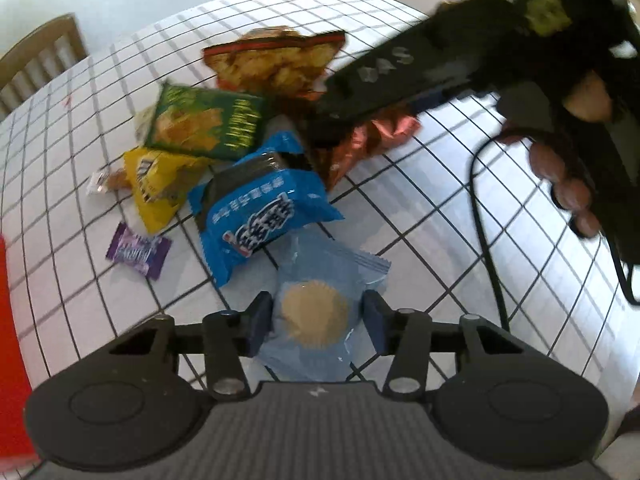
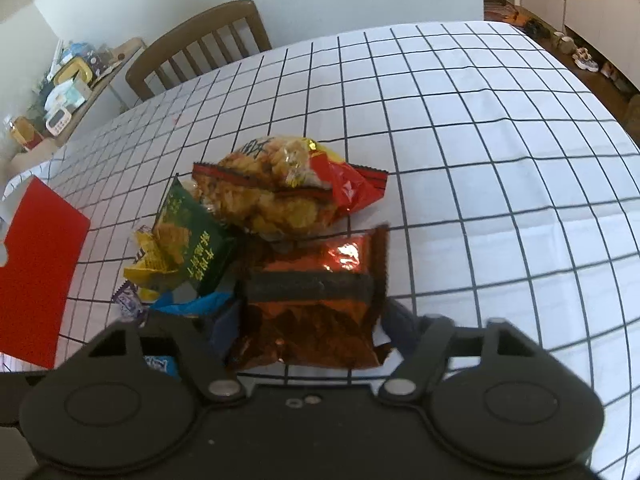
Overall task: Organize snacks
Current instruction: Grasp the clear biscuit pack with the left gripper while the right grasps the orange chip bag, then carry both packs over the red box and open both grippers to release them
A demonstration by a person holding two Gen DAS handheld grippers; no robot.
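On the checked tablecloth (image 2: 480, 160) lies a heap of snack packets. A light blue packet (image 1: 320, 280) with a round cake inside sits between the pads of my left gripper (image 1: 317, 320), which touch its two sides. My right gripper (image 2: 312, 328) is shut on a shiny orange-brown packet (image 2: 316, 308), its pads pressing both edges. In the left wrist view that right gripper (image 1: 340, 120) reaches in from the upper right over the same orange-brown packet (image 1: 380, 132). A blue packet (image 1: 256, 216) lies just beyond the light blue one.
A green packet (image 1: 204, 124), a yellow packet (image 1: 156, 184), a small purple candy (image 1: 138, 250) and a large red-edged cracker bag (image 2: 280, 184) make up the heap. A red card (image 2: 36, 264) lies at the left. A wooden chair (image 2: 200, 44) stands behind the table. A black cable (image 1: 484, 240) hangs near a hand (image 1: 568, 184).
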